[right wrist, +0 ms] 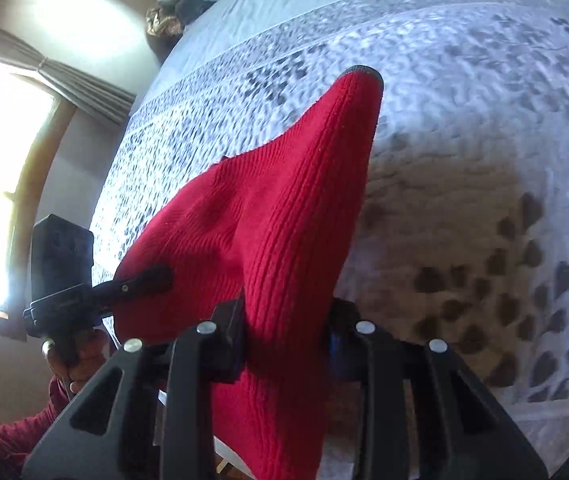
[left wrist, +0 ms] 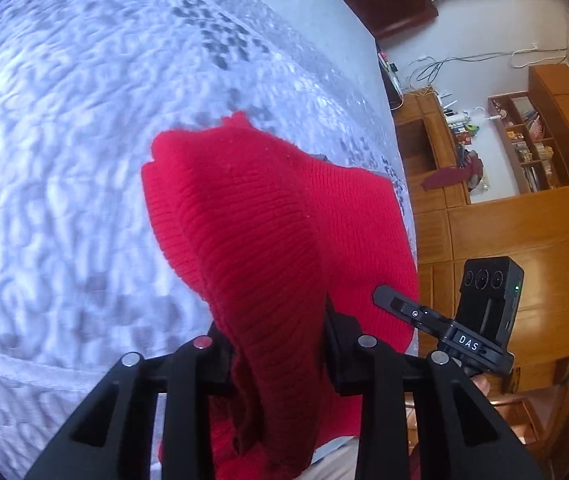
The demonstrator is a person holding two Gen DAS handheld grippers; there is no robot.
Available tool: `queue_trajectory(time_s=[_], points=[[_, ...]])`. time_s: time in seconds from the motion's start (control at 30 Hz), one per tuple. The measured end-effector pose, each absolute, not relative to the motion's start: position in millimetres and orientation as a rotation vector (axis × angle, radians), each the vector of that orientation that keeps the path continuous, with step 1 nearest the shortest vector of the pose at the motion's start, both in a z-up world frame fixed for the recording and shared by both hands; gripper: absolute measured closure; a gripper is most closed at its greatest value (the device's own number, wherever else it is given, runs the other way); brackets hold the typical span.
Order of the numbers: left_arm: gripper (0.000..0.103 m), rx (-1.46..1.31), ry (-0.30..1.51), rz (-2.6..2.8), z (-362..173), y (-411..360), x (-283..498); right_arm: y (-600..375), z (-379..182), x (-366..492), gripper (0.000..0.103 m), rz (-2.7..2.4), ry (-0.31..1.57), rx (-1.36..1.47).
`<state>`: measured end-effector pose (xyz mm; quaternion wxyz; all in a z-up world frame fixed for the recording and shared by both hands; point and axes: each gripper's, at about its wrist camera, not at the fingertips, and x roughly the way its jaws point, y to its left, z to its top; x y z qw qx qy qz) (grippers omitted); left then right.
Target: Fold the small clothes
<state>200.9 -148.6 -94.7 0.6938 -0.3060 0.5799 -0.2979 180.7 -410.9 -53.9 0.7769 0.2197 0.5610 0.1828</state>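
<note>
While both jaws were clamped on the red ribbed-knit garment (left wrist: 252,216), left gripper (left wrist: 276,360) and right gripper (right wrist: 284,344) needed level, even tension, I judged, lowering it onto the white-and-grey patterned bedspread (left wrist: 64,120).

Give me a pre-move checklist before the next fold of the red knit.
1. Left gripper shut on knit: ok.
2. Right gripper shut on knit: ok.
3. Grippers apart, not touching: ok; each shows beside the other in its view.
4. Knit spread flat between grippers: not ok, it bunches in thick folds at both.
5. Far end of knit lying on bedspread: cannot tell; the tip looks raised.
6. Landing spot free: ok in view.
</note>
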Motion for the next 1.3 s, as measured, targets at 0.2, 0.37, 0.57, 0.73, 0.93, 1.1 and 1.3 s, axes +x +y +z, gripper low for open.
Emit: queue_trajectory(time_s=[0.2, 0.37, 0.57, 0.73, 0.93, 1.1, 1.3], points=[[0.069, -0.528, 1.338, -0.499, -130, -194, 208, -460, -129, 203, 0.06, 0.318, 1.326, 0.541], [0.056, -0.655, 1.385, -0.498, -155, -176, 202, -474, -127, 168, 0.044, 0.361, 1.233, 0.586], [0.036, -0.647, 1.381, -0.474, -133, -165, 163, -470, -116, 105, 0.037, 0.352, 1.277, 0.503], [0.026, -0.401, 1.303, -0.415, -121, -191, 135, -457, -133, 74, 0.065, 0.391, 1.331, 0.603], [0.071, -0.341, 1.408, -0.408, -137, -201, 123, -461, -120, 63, 0.086, 0.431, 1.285, 0.79], [0.083, -0.4, 1.469, -0.431, -139, -188, 117, -463, -111, 57, 0.087, 0.361, 1.339, 0.677], [0.079, -0.328, 1.452, -0.427, -147, -187, 109, -451, -133, 49, 0.082, 0.295, 1.359, 0.584]])
